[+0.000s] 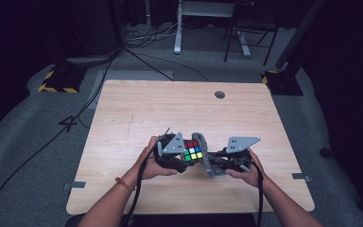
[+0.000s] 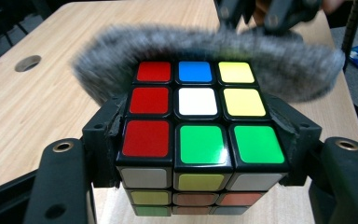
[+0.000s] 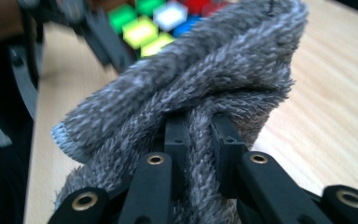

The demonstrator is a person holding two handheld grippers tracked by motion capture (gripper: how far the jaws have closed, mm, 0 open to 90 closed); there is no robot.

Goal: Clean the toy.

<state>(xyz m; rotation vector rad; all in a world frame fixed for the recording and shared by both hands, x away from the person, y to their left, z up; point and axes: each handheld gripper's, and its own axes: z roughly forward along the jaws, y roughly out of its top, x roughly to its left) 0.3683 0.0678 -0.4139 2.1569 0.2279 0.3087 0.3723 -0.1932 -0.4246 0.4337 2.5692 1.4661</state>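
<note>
The left gripper (image 1: 182, 156) holds the puzzle cube (image 2: 200, 121) over the near middle of the counter (image 1: 137, 109), its jaws clamped on 2 opposite side faces so the 9-tile top face, red, blue, yellow, white and green, lies bare. The right gripper (image 3: 198, 140) has its jaws pinched narrow on a bunched fold of grey fluffy cloth (image 3: 200, 74).

In the left gripper view the cloth arcs across the far edge of the cube's top, touching or just over the back row of tiles. It comes in from the right gripper's side, its long axis running across the cube. By my reading, wiping is the step in hand, and the next stroke means dragging the cloth toward the left gripper's jaws, across the bare face.
</note>
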